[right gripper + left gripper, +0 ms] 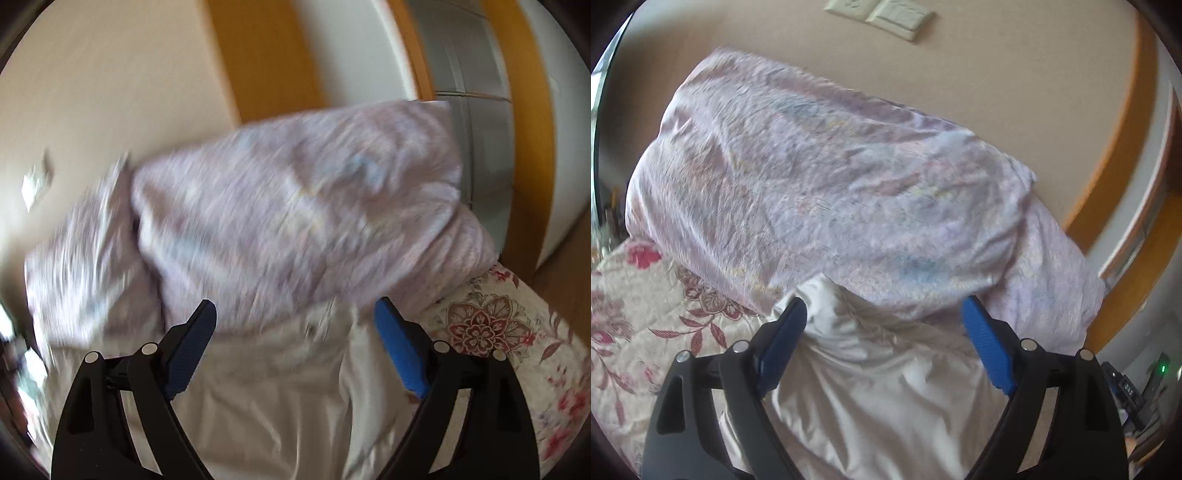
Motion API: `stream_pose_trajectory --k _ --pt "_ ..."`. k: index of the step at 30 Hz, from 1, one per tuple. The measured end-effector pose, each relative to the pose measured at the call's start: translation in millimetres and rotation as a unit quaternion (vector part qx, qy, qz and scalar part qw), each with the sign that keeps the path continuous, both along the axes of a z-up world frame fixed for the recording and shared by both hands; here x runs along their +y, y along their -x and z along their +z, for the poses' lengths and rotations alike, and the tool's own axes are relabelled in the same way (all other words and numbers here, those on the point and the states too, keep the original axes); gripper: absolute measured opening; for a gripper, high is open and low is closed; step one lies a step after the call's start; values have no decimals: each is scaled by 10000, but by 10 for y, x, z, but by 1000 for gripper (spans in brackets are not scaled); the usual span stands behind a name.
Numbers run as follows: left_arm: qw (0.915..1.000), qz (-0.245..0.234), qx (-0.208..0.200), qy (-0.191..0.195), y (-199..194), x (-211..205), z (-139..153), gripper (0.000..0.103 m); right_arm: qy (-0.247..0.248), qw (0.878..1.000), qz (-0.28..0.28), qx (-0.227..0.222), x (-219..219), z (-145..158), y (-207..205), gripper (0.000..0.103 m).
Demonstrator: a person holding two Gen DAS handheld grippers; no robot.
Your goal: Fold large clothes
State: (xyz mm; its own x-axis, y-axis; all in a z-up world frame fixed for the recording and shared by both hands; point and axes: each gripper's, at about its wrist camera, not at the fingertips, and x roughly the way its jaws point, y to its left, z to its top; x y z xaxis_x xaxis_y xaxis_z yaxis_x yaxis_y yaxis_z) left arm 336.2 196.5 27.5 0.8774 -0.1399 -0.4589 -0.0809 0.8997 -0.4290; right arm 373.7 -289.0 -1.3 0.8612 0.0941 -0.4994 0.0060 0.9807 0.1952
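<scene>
A white garment (886,387) lies crumpled on the floral bedspread (635,325), right under my left gripper (884,310), which is open with blue pads wide apart and holds nothing. The same white garment (280,391) lies under my right gripper (295,310), also open and empty. In both views the garment's far edge runs up against the pink-lilac pillows (820,177). The right wrist view is motion-blurred.
Two pink-lilac pillows (295,206) lean against the beige wall (1015,74) at the head of the bed. A wooden door frame (258,55) and a white door (469,92) stand to the right. The floral bedspread (517,332) shows at the right edge. A wall switch plate (882,16) sits above the pillows.
</scene>
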Motion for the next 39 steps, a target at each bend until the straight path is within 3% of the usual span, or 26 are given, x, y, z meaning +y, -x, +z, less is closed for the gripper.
stream_pose_trajectory --k 4,8,18,25,32,39 --pt "9974 -401 110 -583 186 -399 -58 86 520 9972 316 425 281 -238 44 88" --pt "9934 -637 188 -933 304 -683 -233 86 857 9930 471 666 472 -448 62 87" --pt "9825 -139 712 -1718 -44 -800 -599 85 1210 9850 217 1209 557 -792 -269 88" --pt "9779 358 981 -1813 -282 -664 -651 84 1238 9824 -45 1397 566 -897 -497 88" --pt "9739 537 1176 -1863 -443 -591 -769 85 1249 9793 -176 1586 565 -1017 -716 91" --pt "9765 578 1296 -1620 -568 -463 -893 91 1132 9796 -217 1645 514 -1131 -842 95"
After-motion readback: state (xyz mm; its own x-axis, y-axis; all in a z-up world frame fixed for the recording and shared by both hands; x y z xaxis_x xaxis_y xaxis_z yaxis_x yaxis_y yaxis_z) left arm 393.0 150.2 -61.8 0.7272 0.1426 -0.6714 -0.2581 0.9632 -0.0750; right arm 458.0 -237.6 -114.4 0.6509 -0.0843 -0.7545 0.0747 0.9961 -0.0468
